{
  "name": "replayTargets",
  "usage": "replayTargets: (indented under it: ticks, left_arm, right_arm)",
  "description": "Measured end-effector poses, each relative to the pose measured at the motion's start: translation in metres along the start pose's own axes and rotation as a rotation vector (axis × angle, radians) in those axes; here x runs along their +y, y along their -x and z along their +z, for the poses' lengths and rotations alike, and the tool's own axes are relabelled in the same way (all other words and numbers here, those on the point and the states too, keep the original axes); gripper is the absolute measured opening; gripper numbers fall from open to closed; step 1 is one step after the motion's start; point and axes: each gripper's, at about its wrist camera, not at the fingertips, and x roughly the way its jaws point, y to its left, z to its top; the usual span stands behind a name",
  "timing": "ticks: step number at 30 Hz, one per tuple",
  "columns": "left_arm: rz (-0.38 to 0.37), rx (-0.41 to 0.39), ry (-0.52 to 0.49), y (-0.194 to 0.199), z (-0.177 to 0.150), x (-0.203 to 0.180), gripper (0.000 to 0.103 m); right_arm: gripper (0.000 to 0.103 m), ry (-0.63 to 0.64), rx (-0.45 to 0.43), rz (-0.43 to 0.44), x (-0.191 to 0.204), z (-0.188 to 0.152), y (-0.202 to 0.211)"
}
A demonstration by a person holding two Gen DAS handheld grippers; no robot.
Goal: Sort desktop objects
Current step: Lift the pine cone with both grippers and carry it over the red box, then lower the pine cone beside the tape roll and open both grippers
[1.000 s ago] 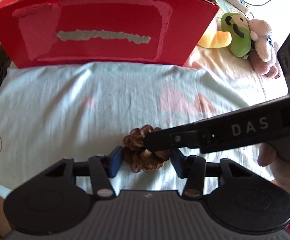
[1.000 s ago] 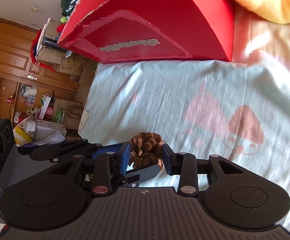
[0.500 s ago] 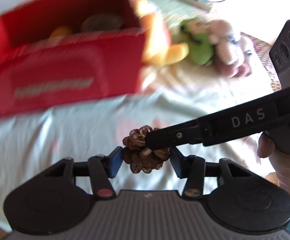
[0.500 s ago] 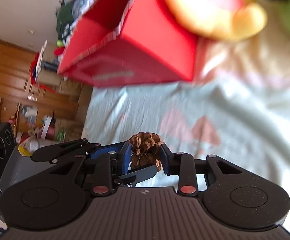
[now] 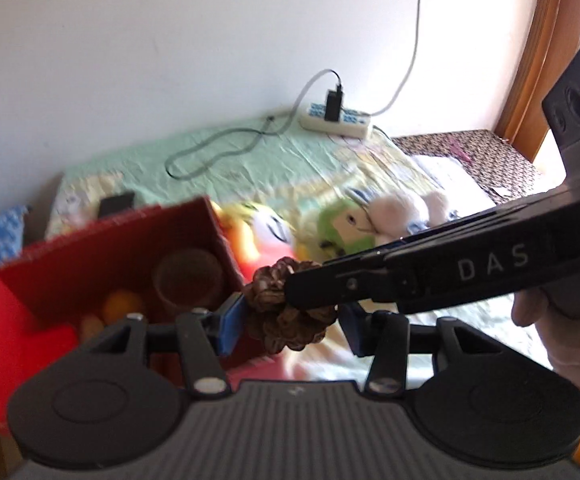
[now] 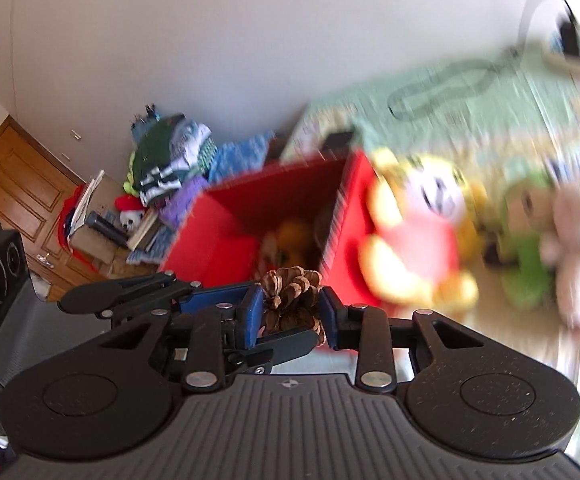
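A brown pine cone (image 5: pixel 290 312) hangs in the air, gripped from two sides. My left gripper (image 5: pixel 290 322) has its blue pads against the cone's left and right flanks. My right gripper (image 6: pixel 292 314) crosses in from the right in the left wrist view and is shut on the same pine cone (image 6: pixel 292 300). Just behind and below the cone stands the open red cardboard box (image 5: pixel 109 248), also in the right wrist view (image 6: pixel 225 232). Inside it lie a brown cup (image 5: pixel 187 280) and orange items (image 5: pixel 121 304).
Plush toys lie right of the box: a yellow and red one (image 6: pixel 414 240), a green one (image 6: pixel 530 248), a white one (image 6: pixel 578 248). A power strip (image 5: pixel 336 120) with cables sits by the back wall. A person's hand (image 5: pixel 562 332) holds the right gripper.
Both grippers have risen together with the pine cone off the pale cloth. The red box, first seen from its front face, now shows its open inside below the cone.
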Motion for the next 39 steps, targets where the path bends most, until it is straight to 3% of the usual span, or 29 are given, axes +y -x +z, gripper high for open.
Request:
replayTargets:
  ticks: [5,8,14,20,27,31,39]
  left_arm:
    - [-0.009,0.015,0.039,-0.012,0.010,0.053,0.049]
    - [-0.052,0.074,0.086,-0.033,0.006,0.088,0.049]
    - [-0.135,0.194,0.149,-0.071,-0.023,0.122,0.049]
    - [-0.231,0.320,0.199,-0.100,-0.038,0.132,0.048]
    - [-0.268,0.420,0.220,-0.126,-0.047,0.135,0.048]
    - [-0.251,0.434,0.201,-0.125,-0.045,0.132,0.050]
    - [-0.275,0.458,0.213,-0.126,-0.046,0.136,0.051]
  right_arm:
    - [0.033,0.040,0.016,-0.037,0.024,0.028,-0.043]
    - [0.033,0.044,0.086,-0.074,0.032,0.036,-0.078]
    - [0.033,0.072,0.248,-0.181,0.045,0.040,-0.137]
    - [0.033,0.127,0.384,-0.298,0.051,0.035,-0.167]
    - [0.033,0.201,0.483,-0.424,0.055,0.029,-0.193]
    - [0.033,0.246,0.513,-0.472,0.060,0.029,-0.202]
    - [0.032,0.261,0.546,-0.488,0.059,0.033,-0.209]
